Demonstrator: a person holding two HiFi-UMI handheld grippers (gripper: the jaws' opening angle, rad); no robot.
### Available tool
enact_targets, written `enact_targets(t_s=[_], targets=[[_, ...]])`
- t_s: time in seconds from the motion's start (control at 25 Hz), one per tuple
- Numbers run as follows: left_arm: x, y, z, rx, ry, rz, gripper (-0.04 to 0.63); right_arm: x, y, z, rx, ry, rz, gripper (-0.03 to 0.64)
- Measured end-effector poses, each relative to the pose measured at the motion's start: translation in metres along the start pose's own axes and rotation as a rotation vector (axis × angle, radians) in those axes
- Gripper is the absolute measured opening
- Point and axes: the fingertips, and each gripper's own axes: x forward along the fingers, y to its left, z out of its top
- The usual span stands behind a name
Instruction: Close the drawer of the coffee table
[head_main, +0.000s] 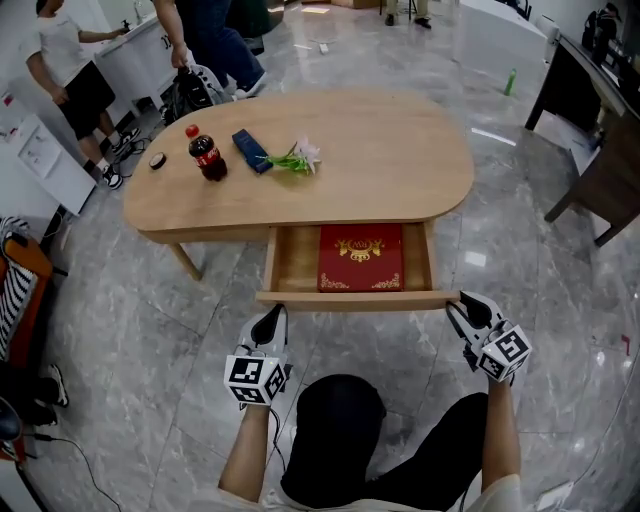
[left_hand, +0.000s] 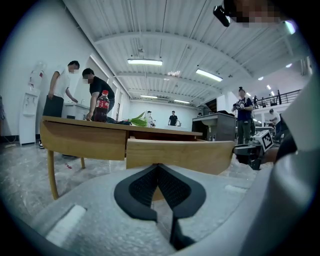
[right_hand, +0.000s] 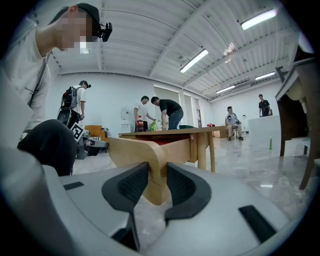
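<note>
Wood-toned oval coffee table: its light wooden drawer stands fully out toward me, with a flat red gold-printed book inside. Closing not begun. My right gripper has wide-set jaws pinching the drawer front's right corner. My left gripper, jaws together and empty, sits just below the front's left end. The whole push remains.
</note>
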Motion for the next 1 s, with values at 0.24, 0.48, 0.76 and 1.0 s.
enact_targets(t_s=[0.24,0.48,0.76,1.0], targets=[[0.012,0.007,0.004,-0.001,0.004,-0.008,0.009,0.01,-0.008,0.003,0.005,-0.005,-0.01,0.124],[0.027,0.012,0.009,-0.012,-0.012,-0.023,0.009,0.02,-0.019,0.006,0.008,-0.043,-0.003,0.125],[0.043,0.02,0.013,-0.015,-0.004,-0.044,0.009,0.034,-0.032,0.008,0.005,-0.046,-0.008,0.126],[0.06,0.024,0.016,-0.021,0.0,-0.058,0.009,0.049,-0.047,0.011,-0.021,0.012,-0.007,0.126]])
